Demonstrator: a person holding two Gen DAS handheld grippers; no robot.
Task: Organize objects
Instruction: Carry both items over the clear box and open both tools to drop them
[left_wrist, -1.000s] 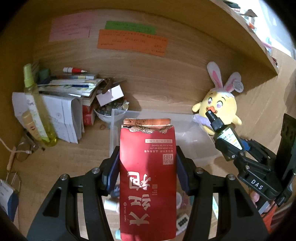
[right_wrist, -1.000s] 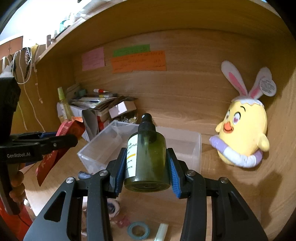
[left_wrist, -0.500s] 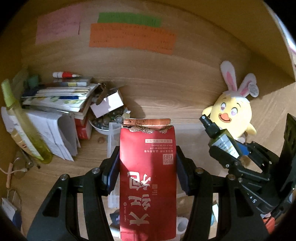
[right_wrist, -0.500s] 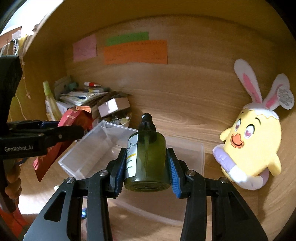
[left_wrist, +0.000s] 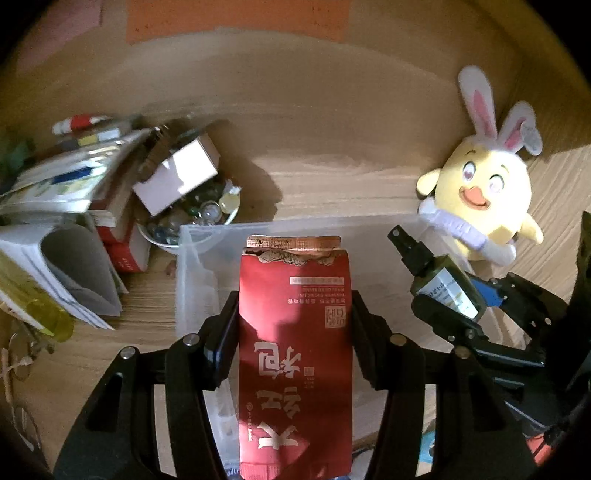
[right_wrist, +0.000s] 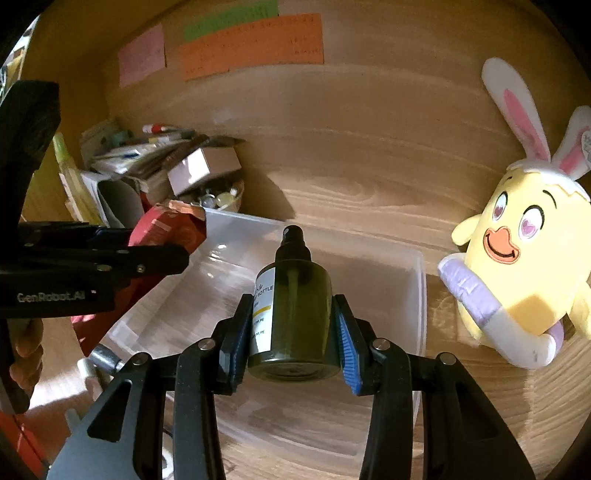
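L claw (left_wrist: 293, 332) clamping red pouch (left_wrist: 293, 354), R claw (right_wrist: 293, 332) clamping green spray btl (right_wrist: 295, 314), both over clear bin (right_wrist: 419, 295)

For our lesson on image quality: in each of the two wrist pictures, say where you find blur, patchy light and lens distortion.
Left wrist view: the pile of papers and books is smeared by blur, while the red foil pouch stays sharp with sunlit patches. Right wrist view: sharper overall; light glints on the clear plastic bin, the dark green spray bottle is dim, and the fisheye bends the wooden back wall, with dark corners.
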